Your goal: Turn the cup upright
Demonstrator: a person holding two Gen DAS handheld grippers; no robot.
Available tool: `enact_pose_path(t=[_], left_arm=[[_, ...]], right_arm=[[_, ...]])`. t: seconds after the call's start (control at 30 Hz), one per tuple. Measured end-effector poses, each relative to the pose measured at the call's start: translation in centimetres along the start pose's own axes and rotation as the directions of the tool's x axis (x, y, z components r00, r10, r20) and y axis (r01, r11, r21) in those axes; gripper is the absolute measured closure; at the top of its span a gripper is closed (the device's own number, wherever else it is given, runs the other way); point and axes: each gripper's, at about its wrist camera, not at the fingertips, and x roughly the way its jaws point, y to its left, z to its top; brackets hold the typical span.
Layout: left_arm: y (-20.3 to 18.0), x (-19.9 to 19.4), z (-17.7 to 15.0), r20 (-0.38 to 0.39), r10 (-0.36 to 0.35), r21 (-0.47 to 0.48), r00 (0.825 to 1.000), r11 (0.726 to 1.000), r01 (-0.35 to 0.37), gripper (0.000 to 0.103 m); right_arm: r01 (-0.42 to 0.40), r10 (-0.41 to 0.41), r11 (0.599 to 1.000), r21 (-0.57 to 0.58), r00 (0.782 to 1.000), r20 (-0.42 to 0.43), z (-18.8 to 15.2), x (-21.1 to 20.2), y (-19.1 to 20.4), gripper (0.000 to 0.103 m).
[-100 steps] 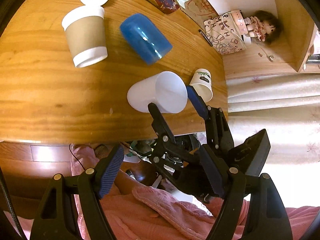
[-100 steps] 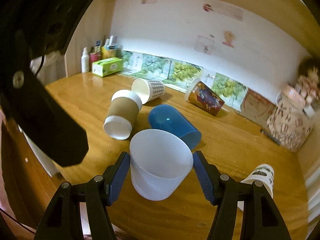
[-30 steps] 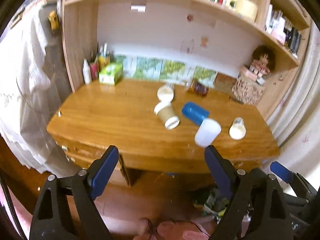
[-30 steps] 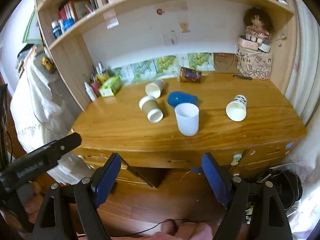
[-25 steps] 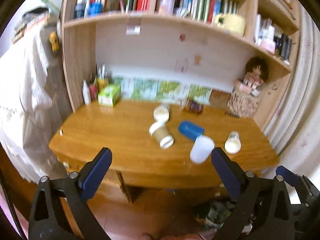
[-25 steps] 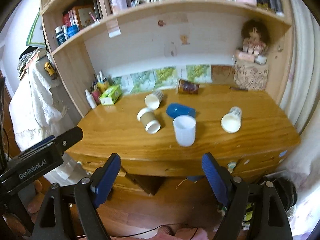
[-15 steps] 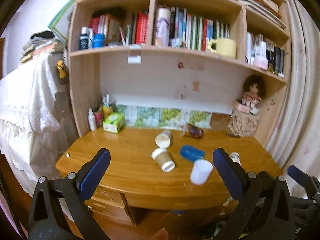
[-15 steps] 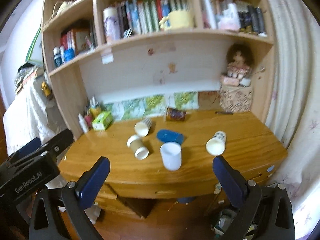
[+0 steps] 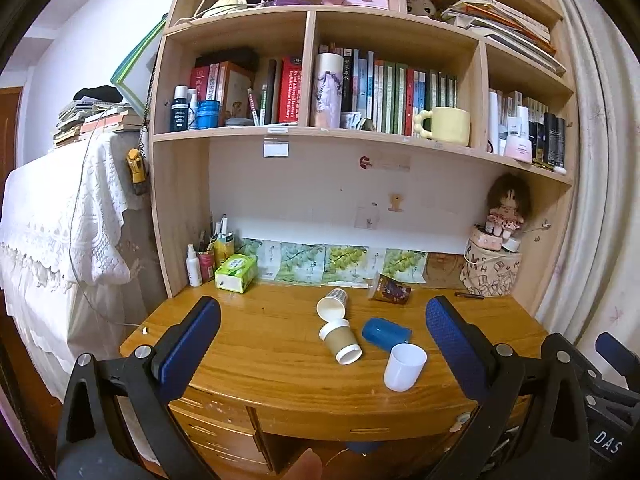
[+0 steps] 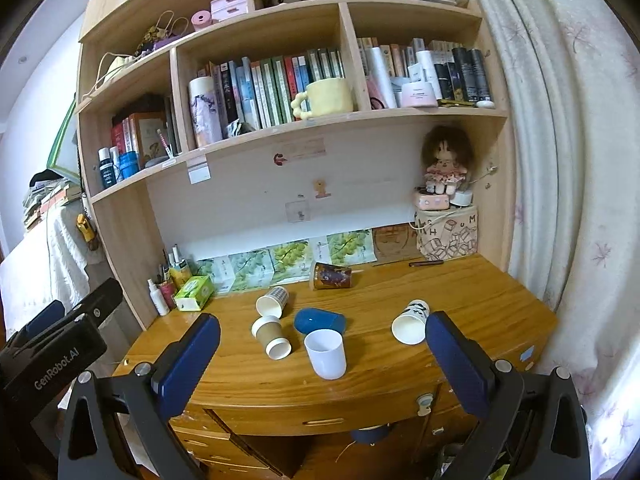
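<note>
A white plastic cup (image 9: 405,366) (image 10: 325,353) stands upright near the front edge of the wooden desk (image 9: 256,360) (image 10: 480,300). A blue cup (image 9: 386,333) (image 10: 319,321) lies on its side just behind it. My left gripper (image 9: 320,340) is open and empty, well back from the desk. My right gripper (image 10: 322,356) is open and empty, also held back from the desk. Both frame the cups from a distance.
A brown sleeved paper cup (image 9: 340,342) (image 10: 271,338), a checked cup (image 9: 333,305) (image 10: 272,300), a dark printed cup (image 9: 390,289) (image 10: 330,276) and a white paper cup (image 10: 410,322) lie tipped over. A tissue box (image 9: 236,273), bottles and a doll on a bag (image 10: 446,216) stand at the back under bookshelves.
The right gripper let go of the white cup, which now stands upright. Both grippers drew far back from the desk and rose, so the bookshelves come into view.
</note>
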Motion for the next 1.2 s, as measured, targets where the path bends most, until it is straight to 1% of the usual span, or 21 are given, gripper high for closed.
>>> enact_pose_path(t=[0.3,0.53,0.77,1.2], left_arm=[[-0.4,-0.4,-0.2,0.006,-0.028,0.029,1.0,0.999,0.028,0.0],[-0.5,-0.7,-0.3,0.005,-0.032,0.038,0.999,0.999,0.032,0.0],[-0.4,-0.6,-0.5,-0.015,-0.044,0.044,0.999,0.998,0.045,0.0],[-0.4,-0.7,-0.5,-0.017,-0.054,0.046,0.998,0.997,0.055,0.0]], right_arm=[[0.02,-0.021,0.999,0.025,1.0,0.02,-0.4,-0.8,-0.2,0.0],[0.028,-0.029,0.999,0.042,0.999,0.024,-0.6,-1.1,-0.4,0.0],[0.026,-0.027,0.999,0.044,0.999,0.018,-0.6,-1.2,-0.5,0.0],[0.034,-0.034,0.998,0.052,0.999,0.009,-1.0,-1.5,-0.5,0.0]])
